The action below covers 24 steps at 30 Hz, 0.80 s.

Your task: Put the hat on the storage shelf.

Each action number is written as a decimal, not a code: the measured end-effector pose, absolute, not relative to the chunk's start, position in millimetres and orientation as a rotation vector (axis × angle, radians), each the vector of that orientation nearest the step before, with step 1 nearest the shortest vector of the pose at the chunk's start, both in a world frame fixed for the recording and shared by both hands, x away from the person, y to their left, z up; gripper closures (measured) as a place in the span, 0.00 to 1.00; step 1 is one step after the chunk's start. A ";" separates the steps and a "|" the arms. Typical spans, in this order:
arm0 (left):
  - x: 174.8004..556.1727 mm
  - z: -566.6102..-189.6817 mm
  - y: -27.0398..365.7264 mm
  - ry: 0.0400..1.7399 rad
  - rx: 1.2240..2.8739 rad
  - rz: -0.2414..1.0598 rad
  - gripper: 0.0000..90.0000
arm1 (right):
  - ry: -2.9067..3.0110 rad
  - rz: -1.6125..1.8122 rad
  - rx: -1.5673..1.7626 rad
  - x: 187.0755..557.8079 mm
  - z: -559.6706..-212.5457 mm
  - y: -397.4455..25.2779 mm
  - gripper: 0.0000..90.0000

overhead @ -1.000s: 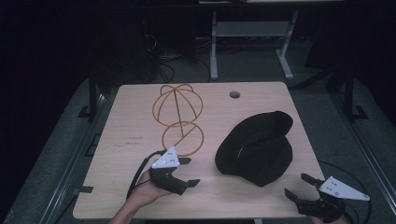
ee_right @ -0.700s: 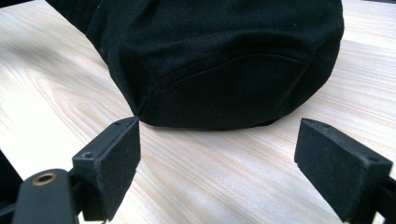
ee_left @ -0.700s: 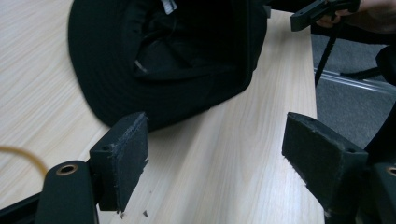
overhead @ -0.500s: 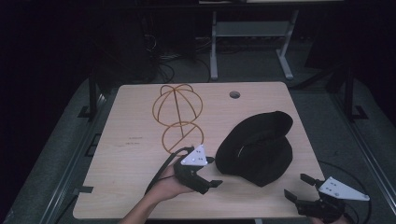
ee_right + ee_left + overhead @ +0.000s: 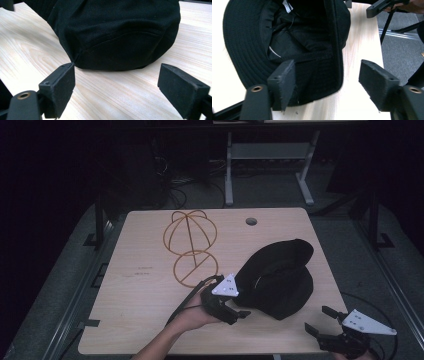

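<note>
Pale wood table (image 5: 150, 285) in a dark room bears a black hat (image 5: 280, 277); both grippers' jaws gape, released.

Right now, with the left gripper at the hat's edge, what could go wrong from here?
1. The left gripper is open with the black hat's folded brim and inner band between its jaws; closing may pinch several layers or only the brim, so the hat may sag or fold.
2. The wire hat frame lies close behind the left gripper; the trailing cable could snag or drag it.
3. The right gripper sits open at the table's near edge, apart from the hat, giving no support.
</note>
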State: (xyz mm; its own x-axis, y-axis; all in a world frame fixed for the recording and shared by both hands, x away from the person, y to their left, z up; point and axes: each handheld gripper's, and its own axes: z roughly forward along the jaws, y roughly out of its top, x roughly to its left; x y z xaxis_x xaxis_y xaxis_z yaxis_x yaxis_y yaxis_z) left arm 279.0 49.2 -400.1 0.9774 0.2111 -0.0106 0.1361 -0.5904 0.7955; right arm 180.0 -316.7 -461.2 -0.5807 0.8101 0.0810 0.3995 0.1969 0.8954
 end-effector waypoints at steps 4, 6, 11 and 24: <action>282.1 -403.0 40.3 0.217 2.245 0.111 0.45 | 2.064 1.354 1.125 179.5 -460.7 -317.0 0.16; 283.0 -403.2 39.2 0.206 2.249 0.109 0.53 | 2.064 1.354 1.125 179.4 -460.6 -317.0 0.16; 287.6 -402.4 35.6 0.190 2.264 0.109 0.69 | 2.065 1.352 1.127 178.4 -459.9 -316.7 0.16; 288.6 -386.3 25.9 0.140 2.236 0.111 0.91 | 2.069 1.358 1.117 178.2 -460.0 -314.4 0.16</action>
State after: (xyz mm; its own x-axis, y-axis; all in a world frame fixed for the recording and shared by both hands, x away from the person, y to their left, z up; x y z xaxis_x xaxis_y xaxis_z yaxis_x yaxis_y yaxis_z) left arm 288.6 25.9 -386.3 0.9897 0.1397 0.0316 0.0619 -0.6163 0.7851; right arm 178.2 -314.4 -460.0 -0.5872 0.8057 0.0778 0.3920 0.1990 0.8982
